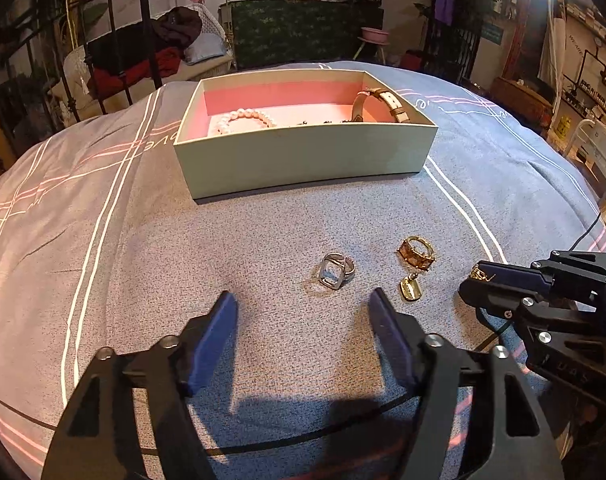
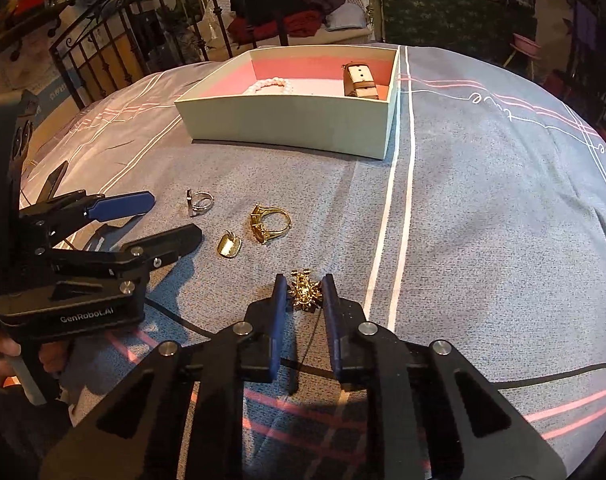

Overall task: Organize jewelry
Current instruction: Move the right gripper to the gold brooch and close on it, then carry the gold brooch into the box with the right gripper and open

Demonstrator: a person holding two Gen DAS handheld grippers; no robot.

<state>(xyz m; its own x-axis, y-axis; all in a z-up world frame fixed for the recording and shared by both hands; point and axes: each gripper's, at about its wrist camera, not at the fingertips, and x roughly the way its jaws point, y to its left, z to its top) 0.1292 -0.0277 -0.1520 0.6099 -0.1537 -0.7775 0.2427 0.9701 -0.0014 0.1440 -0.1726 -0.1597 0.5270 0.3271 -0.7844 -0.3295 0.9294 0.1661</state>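
A pale box (image 1: 303, 156) with a pink lining sits on the grey bedspread; it also shows in the right wrist view (image 2: 291, 120). Inside lie a pearl bracelet (image 1: 245, 118) and a tan strap watch (image 1: 387, 106). On the cloth lie a silver ring (image 1: 335, 271), a gold ring with an amber stone (image 1: 417, 253) and a small gold pendant (image 1: 410, 289). My left gripper (image 1: 303, 304) is open and empty, just short of the silver ring. My right gripper (image 2: 304, 286) is shut on a gold brooch (image 2: 304, 292), low over the cloth.
The bedspread (image 2: 483, 208) has white and pink stripes and falls away at its edges. A black metal bed frame (image 2: 103, 52) and a pile of clothes (image 2: 295, 8) stand behind the box. A thin black cable (image 1: 303, 436) lies across the cloth near me.
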